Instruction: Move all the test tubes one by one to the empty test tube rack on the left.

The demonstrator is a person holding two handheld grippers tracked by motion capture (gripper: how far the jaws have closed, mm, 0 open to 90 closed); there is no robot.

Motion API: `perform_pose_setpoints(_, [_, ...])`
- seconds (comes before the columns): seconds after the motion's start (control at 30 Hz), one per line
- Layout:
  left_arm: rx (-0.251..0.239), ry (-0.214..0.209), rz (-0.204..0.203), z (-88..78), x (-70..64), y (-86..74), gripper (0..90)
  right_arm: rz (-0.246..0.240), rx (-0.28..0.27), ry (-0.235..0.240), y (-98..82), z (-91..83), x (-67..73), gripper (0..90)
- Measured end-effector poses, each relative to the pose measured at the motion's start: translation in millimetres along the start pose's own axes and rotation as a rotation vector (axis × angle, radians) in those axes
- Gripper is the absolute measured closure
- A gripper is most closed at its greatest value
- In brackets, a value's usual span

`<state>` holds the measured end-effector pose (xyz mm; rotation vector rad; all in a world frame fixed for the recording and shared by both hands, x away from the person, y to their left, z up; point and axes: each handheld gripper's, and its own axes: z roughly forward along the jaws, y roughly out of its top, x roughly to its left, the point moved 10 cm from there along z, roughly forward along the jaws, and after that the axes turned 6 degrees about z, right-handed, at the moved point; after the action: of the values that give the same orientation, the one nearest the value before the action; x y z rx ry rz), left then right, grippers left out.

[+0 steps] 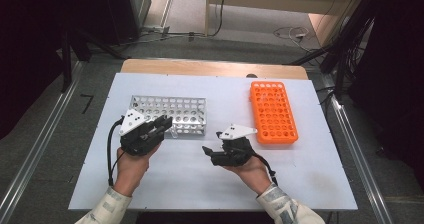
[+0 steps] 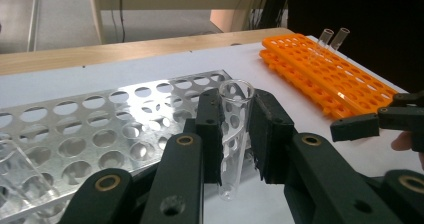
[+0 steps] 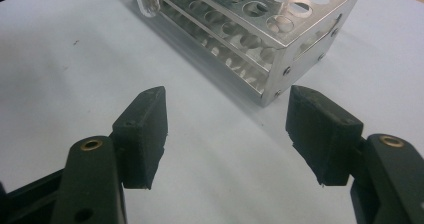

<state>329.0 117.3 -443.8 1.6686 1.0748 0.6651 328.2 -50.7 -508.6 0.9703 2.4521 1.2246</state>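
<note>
Left claw (image 2: 235,134) is clamped on a clear glass test tube (image 2: 234,134), which stands nearly upright between the two black pads at the centre of the left gripper view, its open mouth above the pads and its rounded bottom below them. In the high view this claw (image 1: 161,125) sits left of centre, at the near edge of the metal rack (image 1: 172,113), with the tube too small to make out there. That silver rack (image 2: 100,134) fills the left half of the left gripper view, behind the held tube.

Right claw (image 3: 227,134) stands apart with nothing between its pads; bare white worktop (image 3: 75,74) lies under it, and the corner of the metal rack (image 3: 280,49) is at the upper centre of the right gripper view. In the high view this claw (image 1: 212,143) is at centre.

An orange rack (image 1: 272,111) lies at the right of the high view; in the left gripper view two clear tubes (image 2: 332,38) stand at its far end, upper right.
</note>
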Motion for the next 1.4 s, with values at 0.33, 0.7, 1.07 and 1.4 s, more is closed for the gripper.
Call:
perform_pose_setpoints(0.33, [-0.026, 0.075, -0.038, -7.6, 31.4, 10.4, 75.2, 0.004, -0.003, -0.002, 0.2, -0.5, -2.4, 31.6])
perform_pose_setpoints(0.7, [-0.03, 0.177, -0.041, -7.6, 61.4, 12.1, 75.2, 0.013, 0.005, -0.006, -1.0, 0.6, -3.7, 31.7])
perform_pose_setpoints(1.07, [-0.036, 0.241, -0.036, -8.2, 80.4, 12.2, 75.2, 0.018, 0.001, -0.01, -0.9, 0.8, -5.2, 31.9])
perform_pose_setpoints(1.4, [-0.028, 0.253, -0.022, -2.2, 81.5, 7.0, 75.2, 0.017, -0.005, -0.01, -0.5, 0.9, -6.3, 32.0])
